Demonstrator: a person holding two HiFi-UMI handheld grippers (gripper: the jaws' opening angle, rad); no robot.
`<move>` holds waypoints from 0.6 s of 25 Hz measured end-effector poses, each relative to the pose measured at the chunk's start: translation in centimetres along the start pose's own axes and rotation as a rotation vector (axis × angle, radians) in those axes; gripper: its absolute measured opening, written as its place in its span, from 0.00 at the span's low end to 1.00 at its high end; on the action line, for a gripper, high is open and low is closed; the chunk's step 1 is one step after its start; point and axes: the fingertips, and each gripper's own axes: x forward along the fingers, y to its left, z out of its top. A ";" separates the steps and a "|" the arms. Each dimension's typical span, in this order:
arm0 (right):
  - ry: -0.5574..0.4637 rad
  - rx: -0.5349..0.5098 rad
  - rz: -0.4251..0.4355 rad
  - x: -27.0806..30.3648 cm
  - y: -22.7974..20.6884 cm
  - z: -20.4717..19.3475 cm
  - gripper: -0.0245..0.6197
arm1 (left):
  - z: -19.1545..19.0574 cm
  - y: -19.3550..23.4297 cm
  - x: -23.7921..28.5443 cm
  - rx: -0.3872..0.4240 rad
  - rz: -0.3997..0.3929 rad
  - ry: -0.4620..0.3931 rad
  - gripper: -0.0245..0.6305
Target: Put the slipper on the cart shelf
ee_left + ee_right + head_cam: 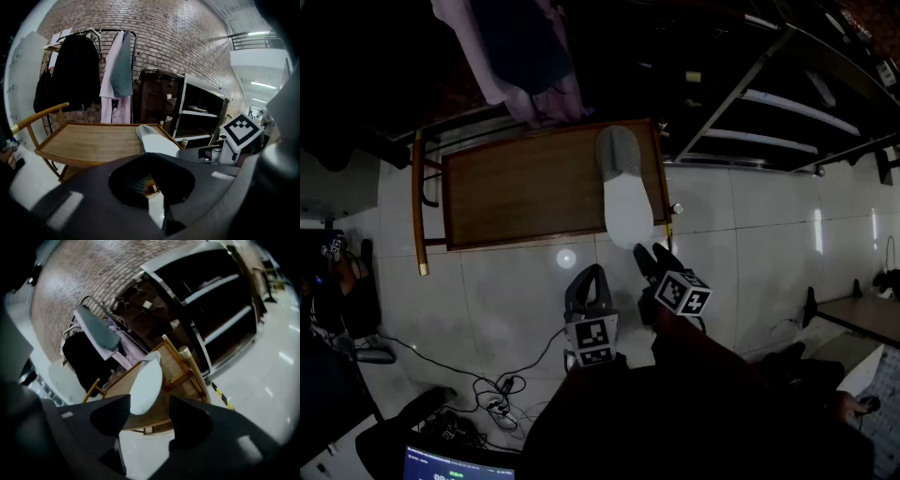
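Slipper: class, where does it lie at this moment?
In the head view, the slipper lies on the wooden cart shelf at its right end, just ahead of the open right hand-held gripper.

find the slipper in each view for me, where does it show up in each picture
Head view: the slipper is just right of centre in the upper half, at the right end of the wooden cart shelf.
Left gripper view: centre, slightly right, at the shelf's right end.
Right gripper view: centre-left, seen between the jaw tips.
Shared landmark: the wooden cart shelf under it.
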 end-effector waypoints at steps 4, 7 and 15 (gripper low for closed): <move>-0.010 0.156 0.022 1.4 -1.2 -0.1 0.44 | 0.0 -0.3 -0.3 0.004 -0.015 -0.003 0.06; -0.023 0.231 0.063 2.4 -0.8 0.3 0.44 | -0.3 -0.5 -0.5 0.005 -0.021 -0.002 0.06; -0.023 0.332 0.081 4.6 0.2 1.2 0.32 | -0.5 -1.2 -1.2 0.020 -0.040 -0.009 0.06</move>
